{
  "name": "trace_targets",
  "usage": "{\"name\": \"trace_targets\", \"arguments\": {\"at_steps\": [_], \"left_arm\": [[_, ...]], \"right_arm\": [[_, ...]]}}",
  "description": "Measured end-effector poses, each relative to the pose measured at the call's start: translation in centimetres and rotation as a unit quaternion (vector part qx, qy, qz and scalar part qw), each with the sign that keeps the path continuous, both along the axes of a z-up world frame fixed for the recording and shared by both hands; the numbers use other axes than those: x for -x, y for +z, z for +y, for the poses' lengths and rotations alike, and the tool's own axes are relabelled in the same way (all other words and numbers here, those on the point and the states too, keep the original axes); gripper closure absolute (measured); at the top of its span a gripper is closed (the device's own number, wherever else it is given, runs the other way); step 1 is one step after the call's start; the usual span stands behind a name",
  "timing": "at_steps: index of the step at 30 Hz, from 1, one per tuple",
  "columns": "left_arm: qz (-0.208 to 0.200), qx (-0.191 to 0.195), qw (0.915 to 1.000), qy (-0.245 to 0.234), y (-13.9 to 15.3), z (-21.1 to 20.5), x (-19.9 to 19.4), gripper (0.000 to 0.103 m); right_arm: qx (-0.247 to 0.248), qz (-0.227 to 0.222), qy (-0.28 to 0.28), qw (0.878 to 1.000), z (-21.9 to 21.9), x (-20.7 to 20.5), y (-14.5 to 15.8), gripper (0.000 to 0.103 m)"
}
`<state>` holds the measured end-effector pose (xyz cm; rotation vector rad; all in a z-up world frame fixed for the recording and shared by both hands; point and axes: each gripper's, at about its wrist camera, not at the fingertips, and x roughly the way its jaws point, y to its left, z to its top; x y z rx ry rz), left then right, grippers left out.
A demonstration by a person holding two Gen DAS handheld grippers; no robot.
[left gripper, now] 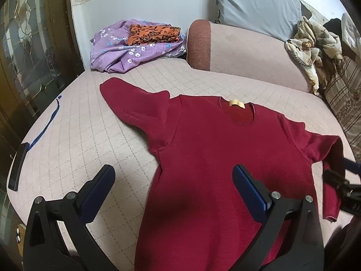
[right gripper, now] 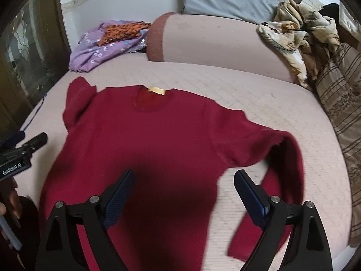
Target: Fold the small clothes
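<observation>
A dark red long-sleeved sweater [left gripper: 214, 149] lies flat on the pink quilted bed [left gripper: 94, 122], neck with a yellow label [left gripper: 236, 103] toward the far side. Its left sleeve [left gripper: 130, 99] points up and left. Its right sleeve [right gripper: 291, 169] bends back down toward the hem. My left gripper [left gripper: 173, 180] is open and empty above the sweater's left side. My right gripper [right gripper: 183, 183] is open and empty above the sweater's lower right body [right gripper: 158, 149]. The right gripper also shows at the right edge of the left wrist view [left gripper: 338, 180], beside the bent sleeve.
A purple flowered cloth [left gripper: 126, 49] with an orange patterned cloth [left gripper: 153, 33] on it lies at the far left. A pink bolster [left gripper: 243, 49], a grey pillow [left gripper: 255, 6] and a crumpled beige cloth [left gripper: 311, 45] line the back. A striped cover [right gripper: 340, 103] is on the right. A black object [left gripper: 18, 167] lies at the bed's left edge.
</observation>
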<state>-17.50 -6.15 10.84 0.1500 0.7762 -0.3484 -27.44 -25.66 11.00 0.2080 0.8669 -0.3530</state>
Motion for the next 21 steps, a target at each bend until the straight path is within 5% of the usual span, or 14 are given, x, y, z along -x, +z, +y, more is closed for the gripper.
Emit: {"name": "trace_targets", "arguments": {"at_steps": [21], "left_arm": [[0.004, 0.006, 1.0, -0.002, -0.6, -0.3, -0.7, 0.0]], "right_arm": [[-0.017, 0.007, -0.022, 1.0, 1.7, -2.1, -0.7, 0.011]]}}
